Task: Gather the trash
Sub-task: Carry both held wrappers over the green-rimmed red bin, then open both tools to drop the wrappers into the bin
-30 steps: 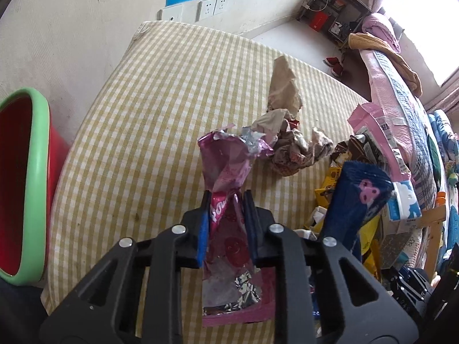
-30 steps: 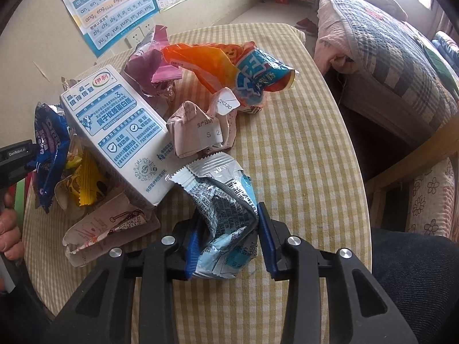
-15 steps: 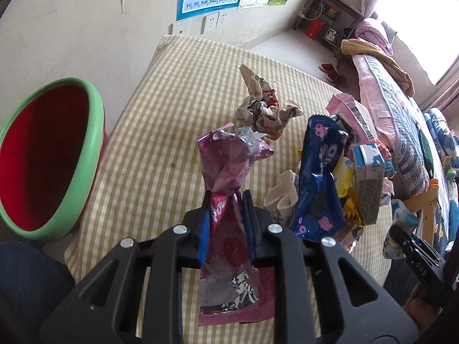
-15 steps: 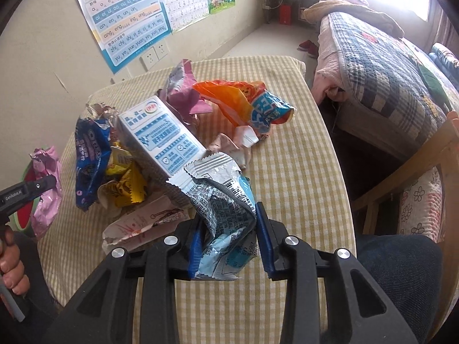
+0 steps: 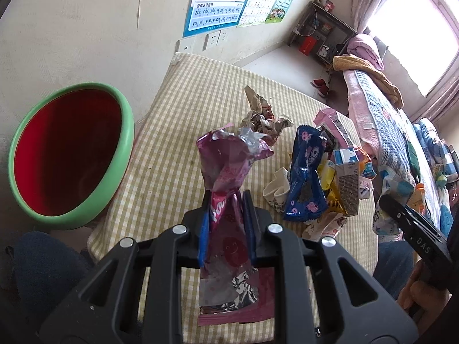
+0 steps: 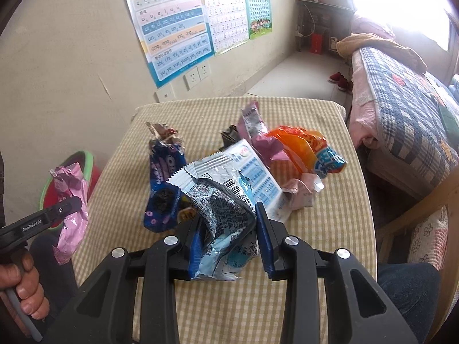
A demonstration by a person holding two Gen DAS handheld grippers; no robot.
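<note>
While held above the desk [image 5: 178,120], the crumpled magenta foil wrapper [image 5: 226,177] runs lengthwise along the left tool [image 5: 225,206], clamped narrow on its twisted waist, torn end pointing away, just right of the red green-rimmed bin [image 5: 71,154]. Right tool [image 6: 229,229] pinches a crinkled silver-blue wrapper [image 6: 221,209], upright, further right of the bin.

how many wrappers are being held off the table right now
2. A pink wrapper sits in the left gripper, near the red bin. A silver-blue wrapper sits in the right gripper, above the pile on the table.
</note>
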